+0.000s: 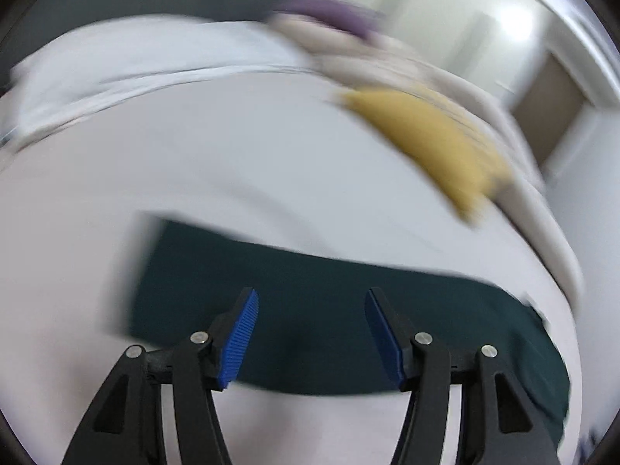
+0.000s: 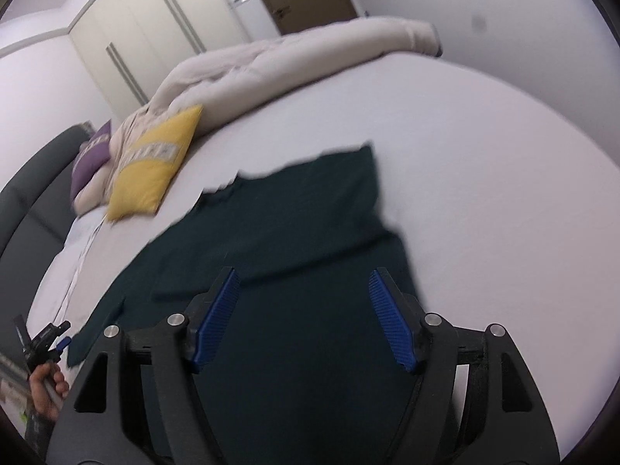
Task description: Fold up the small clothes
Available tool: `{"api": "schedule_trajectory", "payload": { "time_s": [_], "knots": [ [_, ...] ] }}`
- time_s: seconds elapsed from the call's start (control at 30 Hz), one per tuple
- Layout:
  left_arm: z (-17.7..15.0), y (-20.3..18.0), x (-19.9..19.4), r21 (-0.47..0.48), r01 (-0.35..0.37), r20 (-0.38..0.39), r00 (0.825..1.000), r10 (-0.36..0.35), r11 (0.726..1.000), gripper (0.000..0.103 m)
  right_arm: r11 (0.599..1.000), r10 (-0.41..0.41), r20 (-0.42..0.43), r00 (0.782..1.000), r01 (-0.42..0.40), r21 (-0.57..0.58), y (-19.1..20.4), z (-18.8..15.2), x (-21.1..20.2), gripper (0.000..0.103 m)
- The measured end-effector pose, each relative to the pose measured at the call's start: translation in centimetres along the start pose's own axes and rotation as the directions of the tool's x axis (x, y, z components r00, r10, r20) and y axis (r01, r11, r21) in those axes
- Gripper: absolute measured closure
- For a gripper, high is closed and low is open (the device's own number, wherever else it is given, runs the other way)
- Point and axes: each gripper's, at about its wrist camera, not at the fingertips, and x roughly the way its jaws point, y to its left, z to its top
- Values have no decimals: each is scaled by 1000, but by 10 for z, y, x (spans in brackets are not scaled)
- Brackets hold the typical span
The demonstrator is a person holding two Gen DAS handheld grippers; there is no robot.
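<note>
A dark green garment [image 2: 294,232] lies spread flat on the white bed sheet [image 2: 484,162], with one part folded over itself. It also shows in the left wrist view [image 1: 310,279] as a long dark strip. My right gripper [image 2: 302,275] is open and empty, held above the near part of the garment. My left gripper [image 1: 310,296] is open and empty above the garment's edge; it also appears small at the lower left of the right wrist view [image 2: 52,339], held in a hand. The left wrist view is blurred.
A yellow cushion [image 2: 155,170] and a purple cushion [image 2: 91,159] lie against a bunched beige duvet [image 2: 294,58] at the far side of the bed. A dark grey headboard [image 2: 31,197] is at left. Wardrobe doors [image 2: 155,19] stand behind.
</note>
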Motion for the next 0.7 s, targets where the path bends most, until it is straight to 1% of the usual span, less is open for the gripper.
{"api": "schedule_trajectory", "payload": {
  "time_s": [0.03, 0.07, 0.1, 0.13, 0.17, 0.2, 0.23, 0.27, 0.3, 0.33, 0.37, 0.4, 0.47, 0.53, 0.57, 0.63, 0.7],
  "knots": [
    [5, 30, -3, -39, -55, 7, 998, 56, 998, 43, 1000, 11, -18, 1000, -11, 6, 1, -10, -2, 35],
    [7, 45, -3, -49, -87, 2, 996, 87, 995, 43, 1000, 19, -38, 999, -19, 10, 5, -20, -2, 35],
    [6, 59, 1, -56, -108, -21, 994, 107, 993, 43, 1000, 23, -56, 998, -22, 8, 11, -30, 1, 35],
    [3, 69, 9, -69, -100, -53, 994, 97, 993, 44, 1000, 23, -68, 997, -23, 6, 15, -40, 1, 35],
    [0, 74, 13, -78, -84, -65, 995, 79, 993, 44, 1000, 23, -83, 996, -23, 7, 17, -48, 3, 35],
    [-3, 73, 15, -68, -84, -54, 995, 80, 994, 44, 1000, 24, -102, 995, -23, 11, 21, -54, 7, 35],
    [-2, 69, 15, -56, -100, -50, 994, 97, 993, 45, 1000, 28, -120, 992, -26, 15, 25, -61, 9, 35],
    [0, 66, 16, -50, -110, -50, 993, 107, 993, 51, 999, 31, -124, 992, -30, 10, 28, -67, 10, 35],
    [2, 61, 19, -51, -91, -67, 994, 88, 994, 73, 999, 38, -121, 992, -37, 6, 32, -71, 8, 35],
    [4, 57, 23, -51, -81, -90, 993, 76, 995, 82, 999, 44, -116, 992, -44, -4, 36, -74, 4, 35],
    [6, 54, 24, -46, -80, -96, 993, 75, 996, 85, 999, 47, -113, 992, -49, -15, 40, -78, 1, 35],
    [6, 48, 24, -35, -74, -100, 992, 71, 997, 87, 998, 48, -111, 993, -51, -22, 41, -78, 0, 35],
    [7, 35, 13, -23, -51, -87, 995, 48, 998, 89, 998, 59, -99, 993, -62, -28, 40, -81, -10, 35],
    [6, 10, -1, -1, -17, -57, 998, 17, 1000, 89, 997, 77, -88, 993, -78, -9, 33, -82, -18, 35],
    [4, -6, -9, 20, 13, -48, 999, -12, 1000, 89, 997, 81, -81, 993, -81, 3, 27, -83, -22, 35],
    [-2, -50, -20, 82, 73, -50, 996, -69, 994, 89, 996, 89, -75, 993, -87, 28, 14, -81, -26, 35],
    [-18, -109, -31, 177, 144, -58, 989, -136, 974, 89, 994, 98, -70, 993, -94, 57, 1, -80, -29, 35]
  ]
}}
